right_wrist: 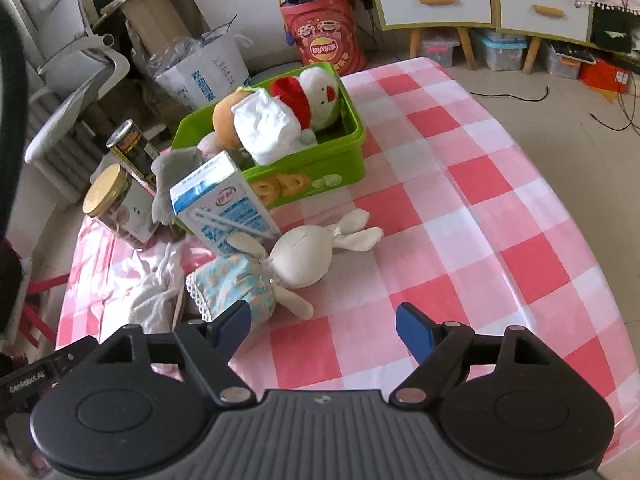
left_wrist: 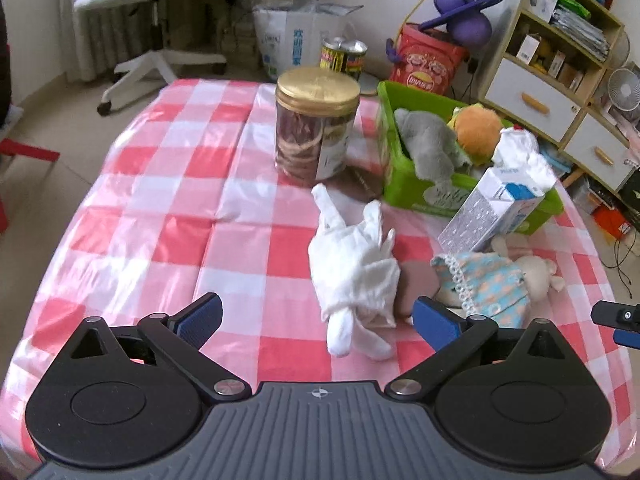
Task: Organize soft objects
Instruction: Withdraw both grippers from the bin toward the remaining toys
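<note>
A crumpled white cloth (left_wrist: 354, 276) lies on the checked table just ahead of my open left gripper (left_wrist: 318, 320); it also shows in the right wrist view (right_wrist: 154, 292). A rabbit doll in a blue dress (right_wrist: 280, 268) lies just ahead of my open right gripper (right_wrist: 324, 326), nearer its left finger, and shows in the left wrist view (left_wrist: 494, 280). A green bin (right_wrist: 320, 168) holds a snowman plush (right_wrist: 320, 96), an orange plush (left_wrist: 478, 126), a grey plush (left_wrist: 432, 144) and a white cloth (right_wrist: 268, 128).
A milk carton (right_wrist: 224, 212) leans between doll and bin. A gold-lidded jar (left_wrist: 316, 128) and tins (left_wrist: 344, 56) stand behind. A brown flat item (left_wrist: 416, 288) lies under the cloth. Around the table are a chair (left_wrist: 160, 8), a shelf unit (left_wrist: 560, 60) and a red bag (right_wrist: 326, 32).
</note>
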A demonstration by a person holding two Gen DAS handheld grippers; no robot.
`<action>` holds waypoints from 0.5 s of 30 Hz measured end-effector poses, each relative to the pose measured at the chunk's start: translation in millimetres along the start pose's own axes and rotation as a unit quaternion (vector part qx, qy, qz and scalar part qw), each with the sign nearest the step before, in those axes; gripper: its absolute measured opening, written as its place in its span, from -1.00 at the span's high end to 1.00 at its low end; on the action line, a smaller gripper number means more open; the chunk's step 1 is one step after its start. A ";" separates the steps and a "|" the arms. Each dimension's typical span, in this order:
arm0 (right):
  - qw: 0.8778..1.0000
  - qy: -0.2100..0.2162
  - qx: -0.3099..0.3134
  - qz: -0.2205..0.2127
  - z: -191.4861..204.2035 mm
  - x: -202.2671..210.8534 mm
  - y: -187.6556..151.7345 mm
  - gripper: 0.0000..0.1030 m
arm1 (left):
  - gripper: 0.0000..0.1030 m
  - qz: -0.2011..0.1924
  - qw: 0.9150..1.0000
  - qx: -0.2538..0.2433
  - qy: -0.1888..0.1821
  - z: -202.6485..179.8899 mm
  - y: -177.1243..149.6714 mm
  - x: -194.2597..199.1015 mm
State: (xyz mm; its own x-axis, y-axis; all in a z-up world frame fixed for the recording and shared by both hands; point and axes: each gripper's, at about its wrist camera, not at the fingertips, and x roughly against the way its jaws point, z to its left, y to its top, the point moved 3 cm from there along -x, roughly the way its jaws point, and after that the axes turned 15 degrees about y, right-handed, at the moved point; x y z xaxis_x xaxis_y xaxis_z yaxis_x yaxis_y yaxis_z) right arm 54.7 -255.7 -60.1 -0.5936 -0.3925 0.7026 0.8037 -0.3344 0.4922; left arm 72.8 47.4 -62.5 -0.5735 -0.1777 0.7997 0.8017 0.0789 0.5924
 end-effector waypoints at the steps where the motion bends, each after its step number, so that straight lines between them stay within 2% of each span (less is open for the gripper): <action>1: 1.000 -0.001 -0.003 0.002 0.5 -1.8 -0.8 -0.15 | -0.88 0.002 1.000 -0.002 0.004 0.0 -0.8 -2.6; 4: 1.000 -0.004 -0.012 0.008 1.4 -8.2 -2.9 -0.16 | -0.88 0.010 1.000 -0.004 0.008 0.3 -2.2 -9.9; 8: 1.000 -0.009 -0.016 0.017 5.5 -19.3 -4.9 -0.16 | -0.87 0.024 0.999 0.019 -0.009 -0.1 -2.4 -19.8; 12: 0.999 0.006 -0.032 0.022 9.1 -29.8 -6.9 -0.16 | -0.82 0.030 0.999 0.038 -0.020 -3.6 -2.1 -28.6; 15: 0.999 0.013 -0.044 0.025 12.4 -39.4 -9.1 -0.16 | -0.66 0.041 0.996 0.064 -0.037 -6.3 -1.7 -33.8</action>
State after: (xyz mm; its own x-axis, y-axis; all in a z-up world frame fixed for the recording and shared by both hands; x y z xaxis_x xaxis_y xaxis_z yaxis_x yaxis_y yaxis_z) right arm 71.2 -226.6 -85.9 -0.5544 -0.4332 0.7106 0.8265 -0.3867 0.4091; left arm 91.8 47.2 -91.2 -0.5213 -0.0921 0.8484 0.8214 0.2154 0.5280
